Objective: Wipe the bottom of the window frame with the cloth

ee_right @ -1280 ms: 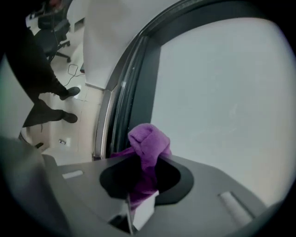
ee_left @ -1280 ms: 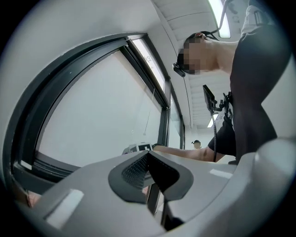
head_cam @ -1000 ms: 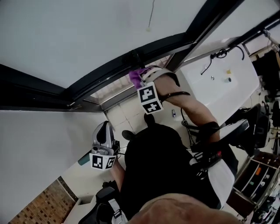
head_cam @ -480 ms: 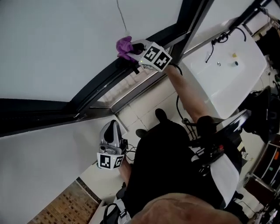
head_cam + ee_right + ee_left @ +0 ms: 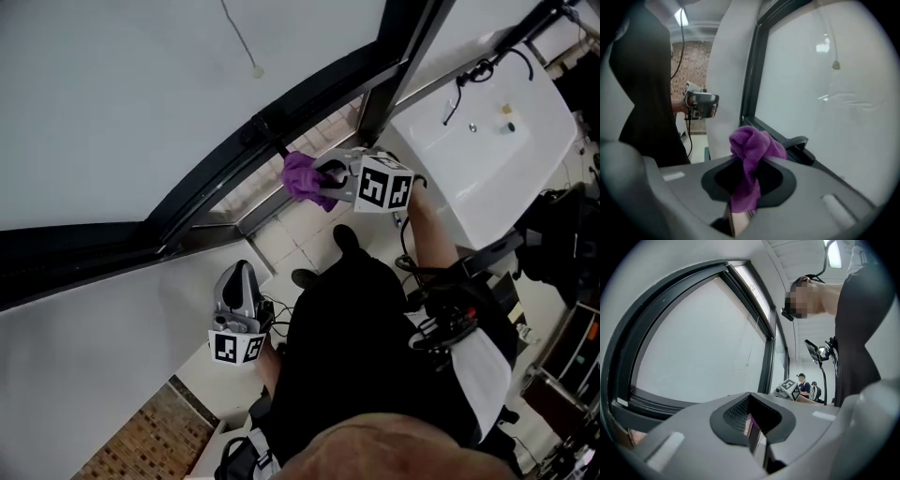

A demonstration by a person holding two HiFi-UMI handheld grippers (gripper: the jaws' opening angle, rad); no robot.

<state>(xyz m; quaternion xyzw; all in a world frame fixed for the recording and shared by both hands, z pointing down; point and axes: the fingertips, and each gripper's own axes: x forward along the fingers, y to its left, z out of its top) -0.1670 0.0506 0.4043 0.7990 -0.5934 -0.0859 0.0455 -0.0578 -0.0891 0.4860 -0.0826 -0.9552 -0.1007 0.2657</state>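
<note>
A bunched purple cloth [image 5: 302, 178] is pinched in my right gripper [image 5: 326, 183], which is shut on it. It hangs just below and beside the dark bottom rail of the window frame [image 5: 216, 164]; contact with the rail cannot be made out. In the right gripper view the cloth [image 5: 752, 150] sticks up from the right gripper [image 5: 745, 187], with the rail [image 5: 773, 131] close behind it. My left gripper [image 5: 236, 277] is held low by my body, shut and holding nothing. In its own view the left gripper [image 5: 752, 427] faces the window frame [image 5: 651, 401].
A dark window handle [image 5: 799, 143] juts from the rail behind the cloth. A blind cord with a bead [image 5: 255, 70] hangs against the glass. A white basin with a tap [image 5: 478, 141] stands at the right. Other people [image 5: 802, 383] stand far off in the room.
Half a second ago the right gripper held the cloth higher, up against the frame; it has since come down and to the right. The left gripper has hardly moved.
</note>
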